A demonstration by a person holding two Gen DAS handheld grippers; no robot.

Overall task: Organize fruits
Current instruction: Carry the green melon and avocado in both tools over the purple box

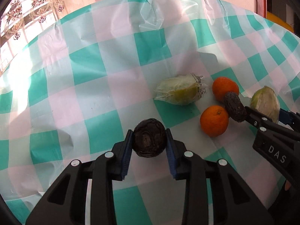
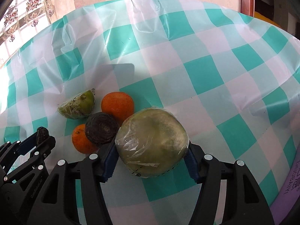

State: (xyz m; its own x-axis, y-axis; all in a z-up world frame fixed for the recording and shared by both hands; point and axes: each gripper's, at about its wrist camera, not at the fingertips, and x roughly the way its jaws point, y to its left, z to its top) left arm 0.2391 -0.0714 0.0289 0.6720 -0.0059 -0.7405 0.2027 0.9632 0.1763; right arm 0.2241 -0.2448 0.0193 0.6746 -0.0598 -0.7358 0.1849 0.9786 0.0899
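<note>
The left gripper [image 1: 149,142] is clamping a dark, wrinkled round fruit [image 1: 149,142] between its blue pads, low in the centre of the left wrist view, above the green-and-white checked tablecloth [image 1: 112,56]. To the right of it two oranges [image 1: 214,120] are lying near each other, with a second dark wrinkled fruit [image 1: 235,106] sitting between them. A green fruit piece wrapped in clear film [image 1: 178,91] is lying at the centre of the frame, just left of the upper orange.

In the right wrist view, the right gripper [image 2: 151,146] is squeezing a large, film-wrapped pale green fruit [image 2: 151,142] from both sides, low in the centre of the frame. Its left edge is lying right against the second dark fruit, though I cannot tell whether they are touching. A flowered curtain [image 2: 28,9] is hanging in the upper left corner, and a purple edge with lettering [image 2: 292,183] is showing at the lower right.
</note>
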